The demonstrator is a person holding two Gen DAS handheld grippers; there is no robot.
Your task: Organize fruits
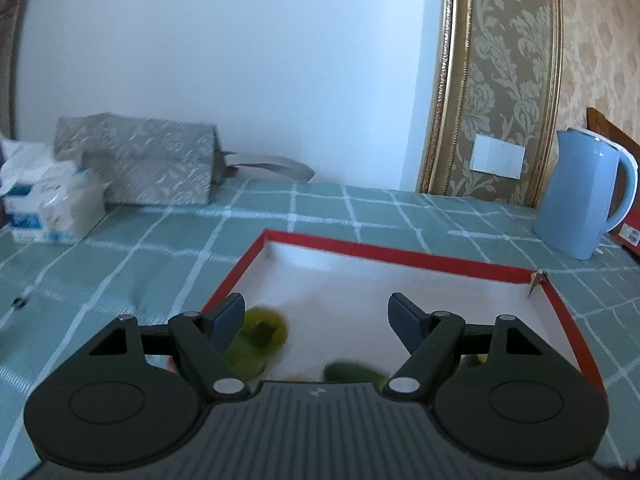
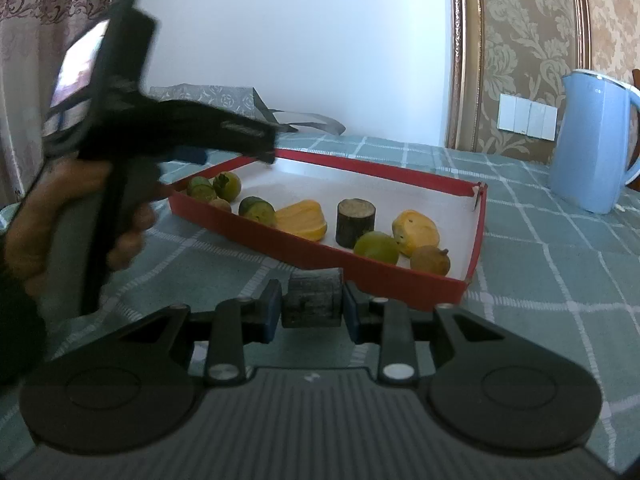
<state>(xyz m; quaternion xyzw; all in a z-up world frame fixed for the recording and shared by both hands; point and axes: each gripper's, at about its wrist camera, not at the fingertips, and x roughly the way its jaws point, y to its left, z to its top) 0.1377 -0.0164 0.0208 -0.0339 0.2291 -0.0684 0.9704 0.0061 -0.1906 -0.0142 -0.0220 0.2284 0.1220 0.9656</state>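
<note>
While blurred, red tray (image 2: 384, 276) seemingly holds fruits (image 2: 376, 246), dark cylinder (image 2: 355, 222)

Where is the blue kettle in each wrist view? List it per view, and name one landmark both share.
Left wrist view: the blue kettle stands at the far right on the checked cloth, beyond the red tray.
Right wrist view: the blue kettle is again at the far right, behind the tray's right end.
Shared landmark: the white wall switch, just left of the kettle.
</note>
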